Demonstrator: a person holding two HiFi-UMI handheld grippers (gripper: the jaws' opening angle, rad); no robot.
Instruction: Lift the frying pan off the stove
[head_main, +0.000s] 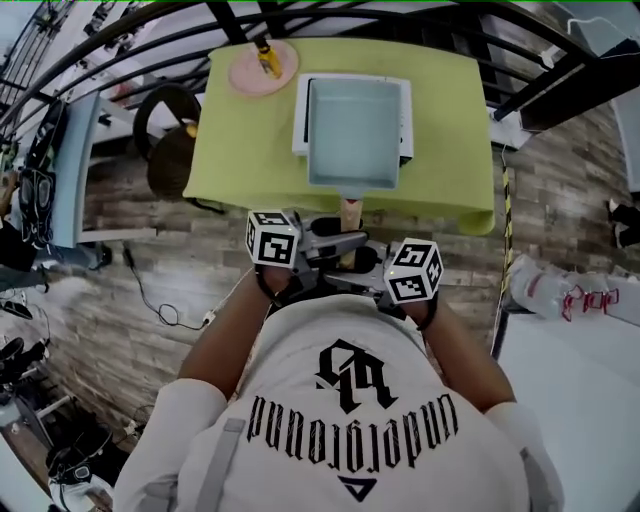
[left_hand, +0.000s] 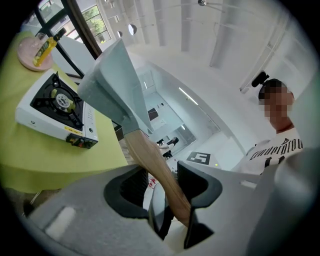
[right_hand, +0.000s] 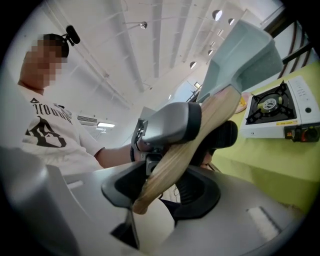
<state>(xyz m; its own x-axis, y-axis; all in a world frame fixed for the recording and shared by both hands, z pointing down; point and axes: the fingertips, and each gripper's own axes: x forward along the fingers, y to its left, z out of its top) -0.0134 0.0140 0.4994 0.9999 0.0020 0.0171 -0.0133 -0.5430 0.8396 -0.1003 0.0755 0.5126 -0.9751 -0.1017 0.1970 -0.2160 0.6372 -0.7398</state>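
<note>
1. Head view: I have both tools on one handle (head_main: 349, 213). The left gripper (head_main: 333, 243) and right gripper (head_main: 366, 268) are set close together, just off the near edge of the table (head_main: 445, 150). The square frying pan (head_main: 352, 135) hangs over the white stove (head_main: 301, 112). From above I can't tell the gap between them.

2. Left gripper view: the left gripper (left_hand: 170, 202) is clamped on the butt end of the wooden handle (left_hand: 150, 155). The frying pan (left_hand: 112, 85) is up in the air, apart from the stove (left_hand: 57, 107), whose burner sits bare. I judge the lift is nearly done. To finish it well, I'd move both hands as one and not twist the handle between them, since the grip is far from the pan's weight and the pan could sag.

3. Right gripper view: the right gripper (right_hand: 165, 195) is closed on the same handle (right_hand: 192, 142), just behind the left gripper (right_hand: 167, 125). The frying pan (right_hand: 240, 55) sits above and clear of the stove (right_hand: 280, 117).

4. Surface and room: the stove sits on a yellow-green tabletop, and a pink plate (head_main: 263, 68) carries a yellow bottle (head_main: 267, 58) at the far corner. The floor (head_main: 150, 270) is wood plank with a cable trailing across it, black frame bars run overhead, and the ceiling is white with lamps.
</note>
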